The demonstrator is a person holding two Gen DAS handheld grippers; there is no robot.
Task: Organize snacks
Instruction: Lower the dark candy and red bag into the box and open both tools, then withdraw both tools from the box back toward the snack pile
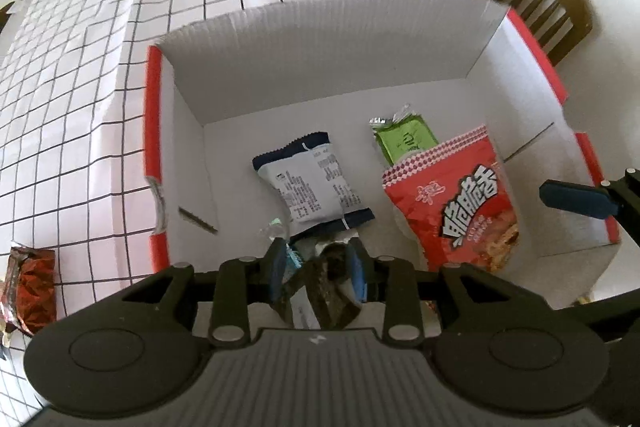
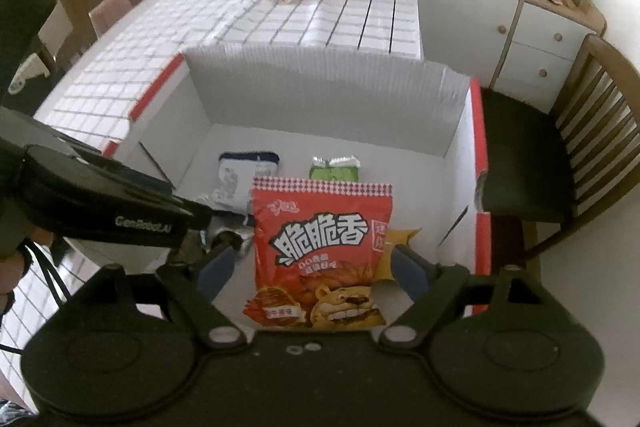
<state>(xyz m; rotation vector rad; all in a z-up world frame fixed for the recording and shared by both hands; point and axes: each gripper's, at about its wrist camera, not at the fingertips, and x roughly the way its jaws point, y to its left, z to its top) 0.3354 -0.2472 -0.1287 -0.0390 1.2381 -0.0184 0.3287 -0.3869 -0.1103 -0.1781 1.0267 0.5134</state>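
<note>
Left gripper (image 1: pixel 316 267): clamped on dark packet (image 1: pixel 332 295), low inside box (image 1: pixel 320 47) — for setting beside other snacks; right gripper (image 2: pixel 312 263): released, astride red bag (image 2: pixel 320 239).

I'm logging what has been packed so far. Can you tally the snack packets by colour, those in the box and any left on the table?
Red: 1, red bag in the white box
Green: 1, green packet in the box
White and navy: 1, white packet in the box
Dark: 1, dark packet between the left gripper fingers
Reddish-brown foil: 1, foil packet on the table
Total: 5
</note>
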